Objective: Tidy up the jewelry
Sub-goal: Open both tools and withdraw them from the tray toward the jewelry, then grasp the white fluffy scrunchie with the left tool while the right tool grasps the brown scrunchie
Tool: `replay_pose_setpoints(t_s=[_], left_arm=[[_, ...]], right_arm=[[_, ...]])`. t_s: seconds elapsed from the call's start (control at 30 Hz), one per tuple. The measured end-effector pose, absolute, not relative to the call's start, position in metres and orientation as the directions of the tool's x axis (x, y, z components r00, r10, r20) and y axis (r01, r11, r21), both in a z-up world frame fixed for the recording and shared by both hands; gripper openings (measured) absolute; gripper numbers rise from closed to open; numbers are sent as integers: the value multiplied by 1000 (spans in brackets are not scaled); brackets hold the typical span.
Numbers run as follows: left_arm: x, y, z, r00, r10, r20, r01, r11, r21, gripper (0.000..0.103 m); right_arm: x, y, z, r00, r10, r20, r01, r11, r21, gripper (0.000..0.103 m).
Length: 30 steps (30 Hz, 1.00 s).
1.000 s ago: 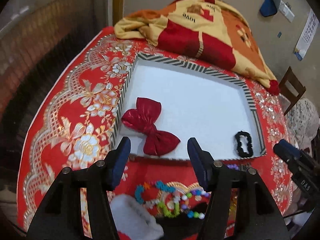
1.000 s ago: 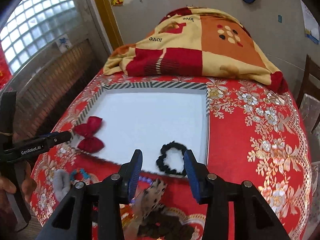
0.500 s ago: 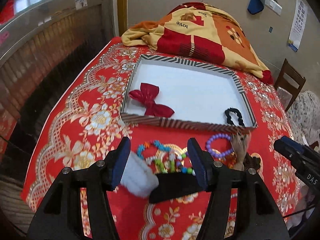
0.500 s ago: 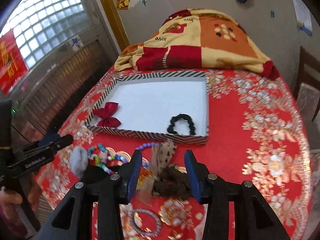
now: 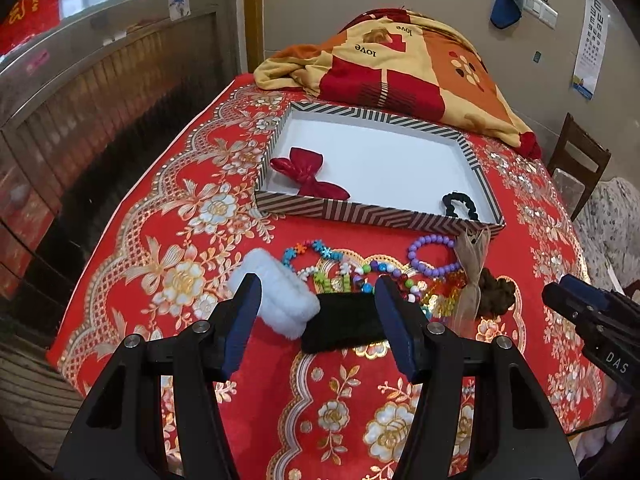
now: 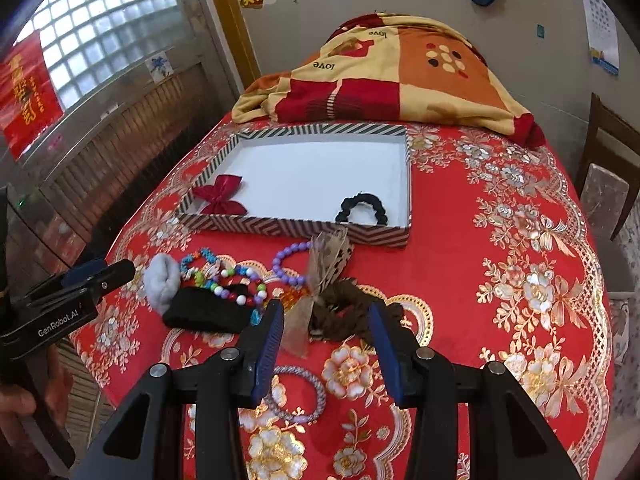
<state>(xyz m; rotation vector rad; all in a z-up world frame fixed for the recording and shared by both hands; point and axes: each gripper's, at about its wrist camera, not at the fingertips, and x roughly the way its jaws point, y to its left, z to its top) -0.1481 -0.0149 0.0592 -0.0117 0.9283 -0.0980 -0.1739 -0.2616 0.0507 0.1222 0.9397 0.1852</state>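
A striped tray (image 5: 360, 212) (image 6: 280, 226) with a white floor holds a red bow (image 5: 308, 172) (image 6: 218, 196) and a black scrunchie (image 5: 460, 204) (image 6: 362, 208). In front of it lies a pile: white fluffy band (image 5: 276, 296) (image 6: 162, 280), black band (image 5: 344, 322) (image 6: 208, 312), coloured bead bracelets (image 5: 332, 268) (image 6: 224, 276), purple bead bracelet (image 5: 432, 256) (image 6: 290, 266), beige ribbon bow (image 5: 472, 268) (image 6: 324, 268), brown scrunchie (image 5: 496, 292) (image 6: 344, 312), silver bangle (image 6: 296, 394). My left gripper (image 5: 318, 312) is open above the white and black bands. My right gripper (image 6: 326, 332) is open above the brown scrunchie.
A red floral cloth (image 5: 180, 240) covers the table. A folded red and yellow blanket (image 5: 400, 64) (image 6: 392, 72) lies behind the tray. A wooden chair (image 5: 576, 160) stands at the right. The table's front and left edges are close.
Both grippers have pulled back from the tray toward the table's front, staying open and empty. The pile of jewelry has come into full view.
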Motion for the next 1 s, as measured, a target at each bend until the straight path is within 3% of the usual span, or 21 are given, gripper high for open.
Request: replay_pose_setpoints(t_s=[1.0], left_arm=[[-157, -8, 49, 567, -89, -819, 51, 996, -73, 59]], right_arm=[[-179, -249, 37, 525, 234, -818, -119, 972, 202, 42]])
